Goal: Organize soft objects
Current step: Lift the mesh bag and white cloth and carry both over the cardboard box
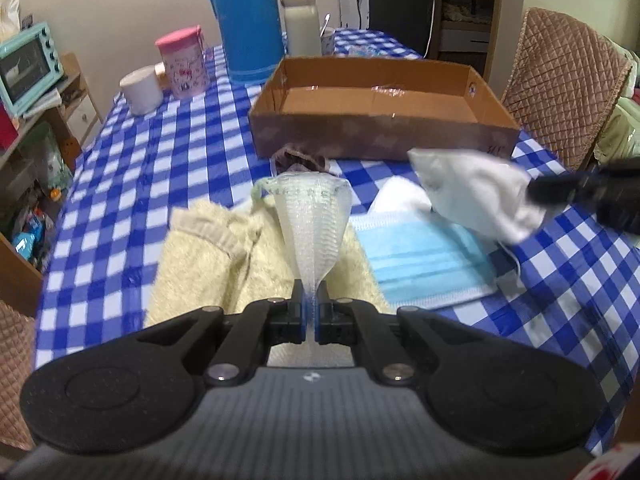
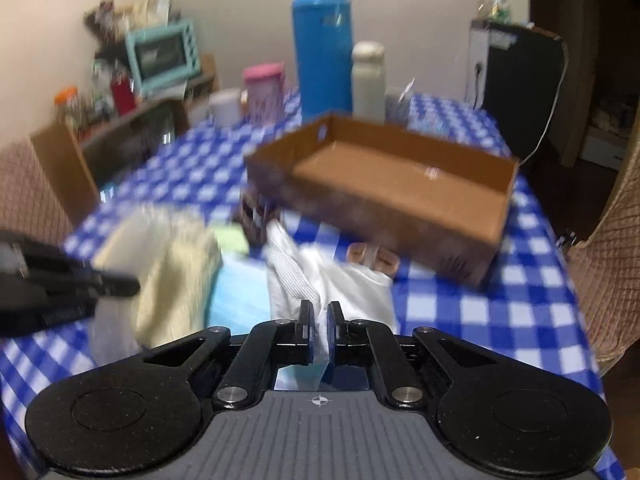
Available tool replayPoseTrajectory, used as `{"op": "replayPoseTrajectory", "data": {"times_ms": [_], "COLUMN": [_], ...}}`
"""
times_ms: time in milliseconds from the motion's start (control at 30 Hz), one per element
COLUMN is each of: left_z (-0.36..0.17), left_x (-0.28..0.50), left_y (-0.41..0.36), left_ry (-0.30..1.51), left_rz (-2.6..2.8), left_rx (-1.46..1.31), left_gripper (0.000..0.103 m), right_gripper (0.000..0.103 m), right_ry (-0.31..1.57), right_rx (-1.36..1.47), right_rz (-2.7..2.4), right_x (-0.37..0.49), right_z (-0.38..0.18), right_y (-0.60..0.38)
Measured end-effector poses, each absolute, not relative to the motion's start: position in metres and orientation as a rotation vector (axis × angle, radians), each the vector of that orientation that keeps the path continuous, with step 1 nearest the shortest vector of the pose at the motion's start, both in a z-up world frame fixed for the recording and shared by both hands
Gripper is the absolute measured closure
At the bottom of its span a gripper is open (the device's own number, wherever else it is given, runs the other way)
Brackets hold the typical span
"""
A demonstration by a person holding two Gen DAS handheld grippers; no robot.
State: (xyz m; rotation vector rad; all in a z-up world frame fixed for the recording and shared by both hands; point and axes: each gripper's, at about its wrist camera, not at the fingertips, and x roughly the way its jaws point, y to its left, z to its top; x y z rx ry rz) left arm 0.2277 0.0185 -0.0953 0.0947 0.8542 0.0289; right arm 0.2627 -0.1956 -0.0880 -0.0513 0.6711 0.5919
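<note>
My left gripper [image 1: 309, 286] is shut on the narrow end of a white foam mesh net [image 1: 310, 216], which fans out upward above a cream fuzzy cloth [image 1: 208, 256]. My right gripper [image 2: 319, 308] is shut on a white folded face mask [image 2: 304, 276], lifted off the table; in the left wrist view the white mask [image 1: 476, 196] hangs from the right gripper [image 1: 532, 192]. A blue surgical mask [image 1: 424, 264] lies flat under it. An open cardboard box [image 1: 380, 136] stands just behind, with nothing visible inside. A brown soft item [image 1: 300, 158] lies against its front wall.
At the back of the checked table stand a blue thermos [image 1: 248, 20], a white flask [image 1: 302, 20], a pink canister [image 1: 184, 62] and a white cup [image 1: 142, 90]. A quilted chair [image 1: 564, 92] is at the right, a shelf with a teal oven [image 1: 28, 66] at the left.
</note>
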Motion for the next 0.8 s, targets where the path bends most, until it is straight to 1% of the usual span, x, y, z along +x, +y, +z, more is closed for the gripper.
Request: {"op": "replayPoseTrajectory", "data": {"times_ms": [167,400,667,800], "left_z": [-0.067,-0.033,-0.009,0.003], "left_x": [0.223,0.222,0.237,0.26], "left_y": [0.017,0.018,0.018,0.014], "left_ry": [0.796,0.74,0.721,0.707], "left_rz": [0.001,-0.04,-0.09,-0.112], "left_rx": [0.123,0.138,0.143,0.143], "left_gripper": [0.1,0.1,0.1,0.1], "right_gripper": [0.098,0.098,0.098,0.098], "right_ry": [0.583,0.552,0.558,0.544], "right_rx": [0.011,0.107,0.167,0.167], "right_rz": [0.589,0.591,0.605,0.611], "right_x": [0.258,0.257,0.263,0.276], "right_z": [-0.036,0.021,0.048,0.055], "right_y": [-0.215,-0.239,-0.248,-0.244]}}
